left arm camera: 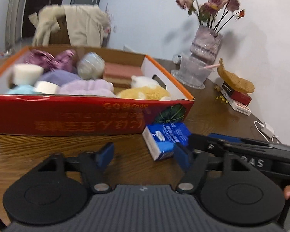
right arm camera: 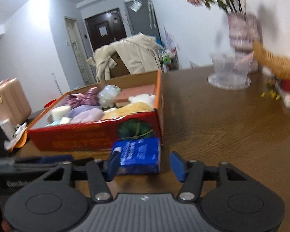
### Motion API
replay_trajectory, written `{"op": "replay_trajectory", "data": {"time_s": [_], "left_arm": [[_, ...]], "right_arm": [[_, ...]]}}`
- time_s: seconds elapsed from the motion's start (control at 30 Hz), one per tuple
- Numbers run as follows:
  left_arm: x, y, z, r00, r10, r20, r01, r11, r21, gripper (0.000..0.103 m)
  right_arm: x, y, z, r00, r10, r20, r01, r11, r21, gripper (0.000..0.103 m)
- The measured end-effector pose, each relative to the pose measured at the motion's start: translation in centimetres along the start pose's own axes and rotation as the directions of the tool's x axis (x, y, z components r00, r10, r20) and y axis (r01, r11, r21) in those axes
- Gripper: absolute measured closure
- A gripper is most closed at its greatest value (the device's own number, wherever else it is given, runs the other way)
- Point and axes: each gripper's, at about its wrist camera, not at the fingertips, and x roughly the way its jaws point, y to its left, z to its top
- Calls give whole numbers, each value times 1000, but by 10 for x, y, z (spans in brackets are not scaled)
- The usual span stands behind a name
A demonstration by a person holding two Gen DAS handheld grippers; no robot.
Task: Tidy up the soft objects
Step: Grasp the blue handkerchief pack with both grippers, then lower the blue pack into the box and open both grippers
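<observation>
Two grippers work low over the brown wooden worktop point(left arm camera: 212, 104), both with their blue-padded jaws spread wide. The left gripper point(left arm camera: 145, 155) holds nothing and faces the long red side of the cardboard box point(left arm camera: 67, 114). The right gripper point(right arm camera: 145, 166) has its jaws on either side of a blue tissue pack point(right arm camera: 139, 155), which lies on the worktop just beside the box's near corner; its left pad sits close against the pack, the right pad stands apart. Inside the box lie soft things packed together: a yellow plush toy point(left arm camera: 145, 93), a lilac towel point(left arm camera: 85, 88), purple fabric point(left arm camera: 48, 58) and a white sponge point(left arm camera: 27, 74). A vase of flowers point(left arm camera: 206, 44) stands near the wall.
</observation>
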Motion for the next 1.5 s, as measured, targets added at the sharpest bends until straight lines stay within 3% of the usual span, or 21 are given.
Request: {"op": "replay_trajectory", "data": {"time_s": [0.13, 0.33, 0.5, 0.77, 0.9, 1.0, 1.1, 1.23, 1.43, 1.5], "left_arm": [[31, 3, 9, 997, -51, -56, 49, 998, -32, 51], [37, 14, 8, 984, -168, -66, 160, 981, -106, 71], [15, 9, -1, 985, -158, -67, 151, 984, -98, 70], [-34, -1, -15, 975, -220, -8, 219, 971, -92, 70], [-58, 2, 6, 970, -229, 79, 235, 970, -67, 70], [-66, 12, 42, 960, -236, 147, 245, 969, -44, 70], [-57, 27, 82, 958, -216, 188, 229, 972, -49, 70], [-24, 56, 126, 969, -147, 199, 166, 982, -84, 70], [52, 95, 143, 996, -47, 72, 57, 989, -134, 71], [75, 100, 141, 999, -15, -29, 10, 989, -150, 71]], "right_arm": [[26, -15, 7, 999, 27, -28, -25, 998, 62, 64], [37, -23, 5, 994, 101, -51, -94, 988, 123, 74], [14, -14, -4, 992, 113, -62, -105, 988, 115, 80], [-46, 6, -17, 994, 109, 9, -109, 991, 80, 82], [-63, 21, 3, 990, 126, 65, -128, 992, 24, 82], [-64, 39, 37, 982, 143, 124, -137, 989, -58, 82], [-41, 52, 77, 974, 160, 158, -144, 984, -106, 82], [18, 65, 116, 978, 162, 133, -148, 983, -110, 82], [110, 68, 122, 994, 108, 12, -108, 993, -38, 85], [133, 64, 116, 996, 71, -53, -72, 997, -12, 89]]}}
